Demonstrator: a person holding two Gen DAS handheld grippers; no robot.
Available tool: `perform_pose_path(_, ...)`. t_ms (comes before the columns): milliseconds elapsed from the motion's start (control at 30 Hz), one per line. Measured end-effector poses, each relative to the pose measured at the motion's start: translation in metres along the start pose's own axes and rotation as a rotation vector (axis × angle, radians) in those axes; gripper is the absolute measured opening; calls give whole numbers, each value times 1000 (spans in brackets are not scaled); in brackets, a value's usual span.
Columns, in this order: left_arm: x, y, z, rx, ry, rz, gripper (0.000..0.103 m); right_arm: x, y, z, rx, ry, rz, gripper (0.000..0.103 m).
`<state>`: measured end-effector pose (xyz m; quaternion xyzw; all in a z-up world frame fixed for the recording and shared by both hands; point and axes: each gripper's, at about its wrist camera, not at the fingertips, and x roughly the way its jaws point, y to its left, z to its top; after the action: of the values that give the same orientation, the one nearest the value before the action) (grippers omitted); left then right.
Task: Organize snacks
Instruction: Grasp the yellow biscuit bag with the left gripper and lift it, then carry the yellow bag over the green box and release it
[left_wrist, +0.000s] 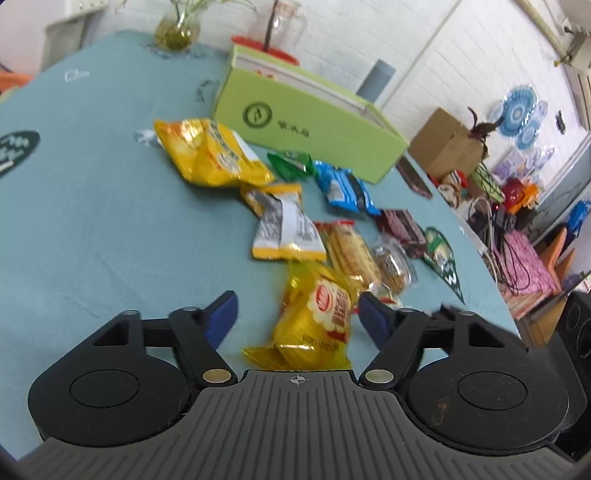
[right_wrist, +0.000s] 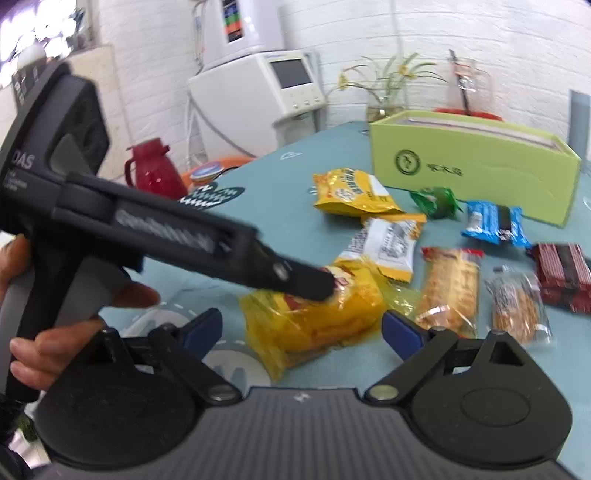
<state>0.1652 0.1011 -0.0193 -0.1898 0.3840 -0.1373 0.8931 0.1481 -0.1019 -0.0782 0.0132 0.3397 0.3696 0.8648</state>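
A yellow snack bag (left_wrist: 317, 321) lies on the teal table between the spread blue fingers of my left gripper (left_wrist: 295, 314), which is open around it. In the right wrist view the same bag (right_wrist: 314, 317) lies ahead of my open right gripper (right_wrist: 303, 328), and the left gripper's black body (right_wrist: 184, 236) reaches over it from the left. Beyond lie a white-yellow packet (left_wrist: 284, 229), a large yellow bag (left_wrist: 210, 151), a green candy (left_wrist: 291, 164), a blue packet (left_wrist: 343, 188), a biscuit pack (left_wrist: 351, 251) and a dark red pack (left_wrist: 400, 227). The green box (left_wrist: 306, 122) stands behind.
A glass vase with a plant (left_wrist: 177, 29) and a glass jug (left_wrist: 280, 22) stand at the table's far side. A red thermos (right_wrist: 155, 173) and a white appliance (right_wrist: 258, 88) are off the table's left. Clutter and a cardboard box (left_wrist: 443, 144) lie beyond the right edge.
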Motion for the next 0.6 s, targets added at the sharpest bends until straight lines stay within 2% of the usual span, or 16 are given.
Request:
perform_pose_path(100, 12, -1, 4, 32, 28, -7, 60, 10, -3, -4, 65, 13, 10, 94)
perform_pose_path(200, 30, 0, 1, 63, 84, 0, 53, 21, -4, -5, 67, 1, -15, 95)
perform_pose_path(233, 31, -1, -1, 74, 78, -8, 37, 24, -2, -4, 44, -2, -30, 89)
perform_pose_path(267, 33, -2, -2, 73, 108, -24, 20, 26, 2, -2, 12, 6, -40, 73)
perform_pose_path(333, 26, -6, 0, 80, 93, -11, 19, 22, 8, 3, -18, -2, -28, 71)
perform_pose_path(433, 10, -11, 12, 73, 42, -42, 19, 11, 11, 17, -70, -53, -27, 71)
perform_pose_path(533, 5, -20, 41, 98, -11, -54, 19, 10, 4, 47, -118, -106, -37, 72)
perform_pose_path(600, 11, -26, 71, 118, -45, -51, 20, 17, -8, 75, -143, -130, -48, 72)
